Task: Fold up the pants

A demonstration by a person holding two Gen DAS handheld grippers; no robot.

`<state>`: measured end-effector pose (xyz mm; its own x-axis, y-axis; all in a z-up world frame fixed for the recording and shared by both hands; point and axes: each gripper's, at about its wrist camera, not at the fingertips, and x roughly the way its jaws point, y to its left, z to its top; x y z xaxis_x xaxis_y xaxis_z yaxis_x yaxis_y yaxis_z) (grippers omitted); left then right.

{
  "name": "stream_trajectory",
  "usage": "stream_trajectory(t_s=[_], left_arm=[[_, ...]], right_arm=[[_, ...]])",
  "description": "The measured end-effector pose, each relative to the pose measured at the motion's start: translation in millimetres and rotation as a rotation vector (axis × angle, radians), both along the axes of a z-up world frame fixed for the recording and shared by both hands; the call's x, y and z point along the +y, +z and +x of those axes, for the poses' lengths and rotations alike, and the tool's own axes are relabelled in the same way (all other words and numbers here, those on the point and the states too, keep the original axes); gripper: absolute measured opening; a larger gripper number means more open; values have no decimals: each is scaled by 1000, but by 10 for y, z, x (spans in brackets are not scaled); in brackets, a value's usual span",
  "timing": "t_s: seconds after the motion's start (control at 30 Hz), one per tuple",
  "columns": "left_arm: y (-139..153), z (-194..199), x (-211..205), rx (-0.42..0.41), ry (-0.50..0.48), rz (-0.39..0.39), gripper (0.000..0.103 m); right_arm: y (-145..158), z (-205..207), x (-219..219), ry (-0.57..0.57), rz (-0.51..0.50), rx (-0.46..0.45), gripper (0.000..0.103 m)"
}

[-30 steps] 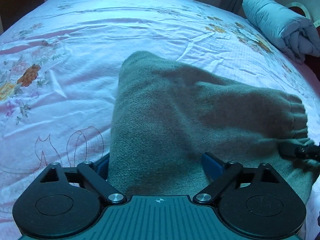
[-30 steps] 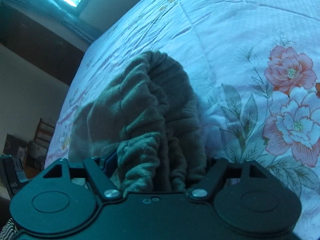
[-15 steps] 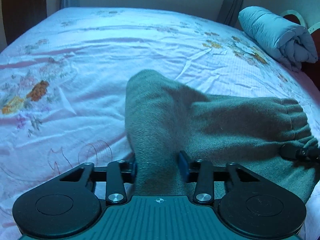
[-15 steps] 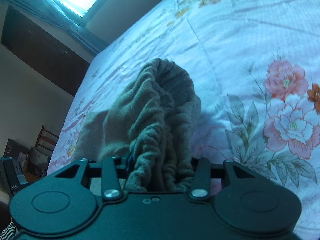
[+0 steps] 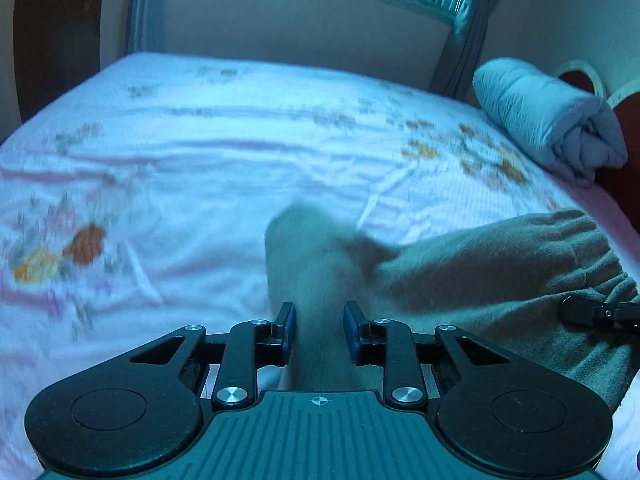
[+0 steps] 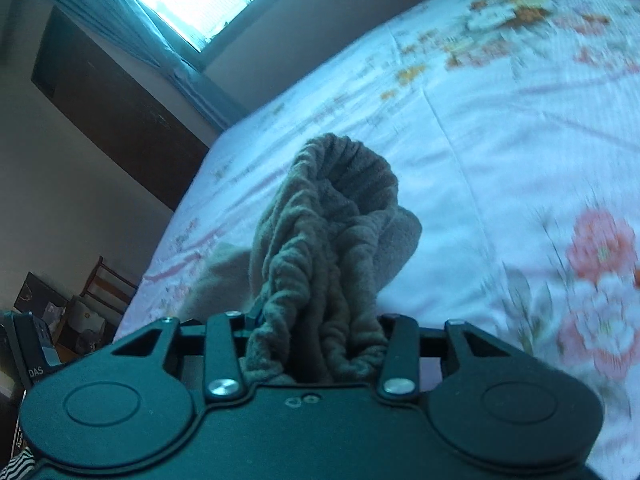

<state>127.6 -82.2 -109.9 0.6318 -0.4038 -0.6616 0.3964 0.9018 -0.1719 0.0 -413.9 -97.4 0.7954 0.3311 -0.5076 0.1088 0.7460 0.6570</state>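
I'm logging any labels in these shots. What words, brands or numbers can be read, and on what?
"DAS": white letters on a dark device at the left edge of the right wrist view; anything past those letters is cut off or hidden.
Left wrist view: no readable text.

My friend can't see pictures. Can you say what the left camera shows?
The left gripper pinches a fold of grey pants on a flowery bed. A rolled quilt lies far right.
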Motion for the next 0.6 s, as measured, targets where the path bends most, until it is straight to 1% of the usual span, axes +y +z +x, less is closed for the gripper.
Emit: stream_trajectory(t_s=[0.07, 0.13, 0.17, 0.2, 0.23, 0.27, 0.3, 0.33, 0.37, 0.4, 0.43, 0.5, 0.53, 0.57, 0.6], left_arm=[[99, 180, -35, -36, 4, -16, 22], [129, 396, -79, -18, 4, -28, 22], [123, 494, -80, 5, -2, -21, 22], [101, 565, -51, 46, -9, -17, 22], [73, 589, 0, 76, -16, -13, 22], [18, 586, 56, 112, -21, 9, 23], [-68, 555, 137, 166, -14, 23, 29], [-156, 531, 252, 227, 13, 1, 41], [-243, 495, 363, 279, 55, -30, 77], [-329, 436, 489, 312, 116, -70, 94], [-389, 354, 575, 313, 160, -102, 94], [-499, 263, 608, 348, 143, -164, 94], [-543, 237, 548, 372, 128, -168, 94], [-570, 219, 483, 372, 109, -168, 94], [-588, 214, 394, 353, 82, -157, 95]], right_arm=[[68, 134, -15, 1, -16, -25, 33], [111, 318, -20, 16, -23, -44, 33], [115, 395, -17, 20, -30, -51, 33], [125, 481, -6, 24, -31, -51, 33], [119, 557, -5, 39, -36, -39, 33], [116, 579, -4, 57, -49, -32, 33], [101, 580, -18, 69, -64, -23, 32], [72, 563, -59, 70, -66, -5, 32], [26, 528, -122, 60, -52, 15, 32], [-25, 486, -179, 47, -38, 32, 32], [-85, 421, -236, 34, -25, 47, 32], [-179, 282, -277, 15, -4, 63, 32], [-239, 219, -298, -1, 14, 74, 32], [-302, 162, -319, -21, 42, 82, 33], [-344, 113, -325, -37, 69, 87, 33]])
